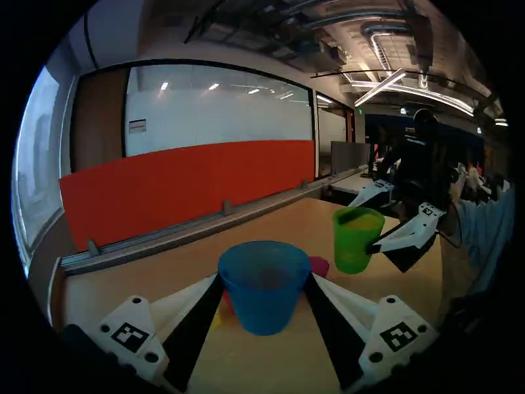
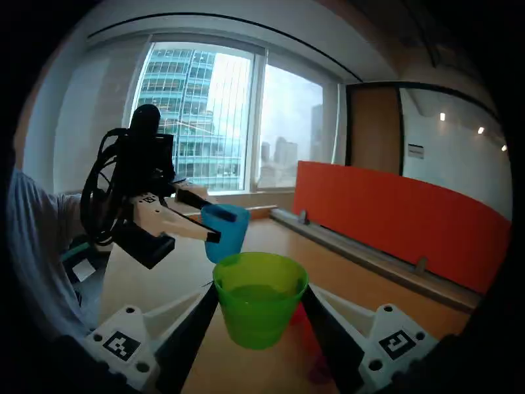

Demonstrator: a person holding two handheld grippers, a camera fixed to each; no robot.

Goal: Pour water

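Observation:
In the left gripper view, my left gripper (image 1: 264, 289) is shut on a blue cup (image 1: 264, 285), held upright above the wooden table (image 1: 197, 262). Farther right, the right gripper (image 1: 387, 246) holds a green cup (image 1: 355, 238) upright at about the same height. In the right gripper view, my right gripper (image 2: 260, 308) is shut on the green cup (image 2: 259, 299), which has liquid inside. Beyond it to the left, the left gripper (image 2: 197, 226) carries the blue cup (image 2: 225, 231). The two cups are apart. Something pink (image 1: 319, 266) lies on the table under the cups.
An orange divider panel (image 1: 190, 184) with a grey rail (image 1: 197, 226) runs along the table's far edge. A person's sleeve (image 2: 33, 249) is at the left of the right gripper view. Large windows (image 2: 197, 118) stand behind. A yellow thing (image 1: 216, 320) lies beside the pink one.

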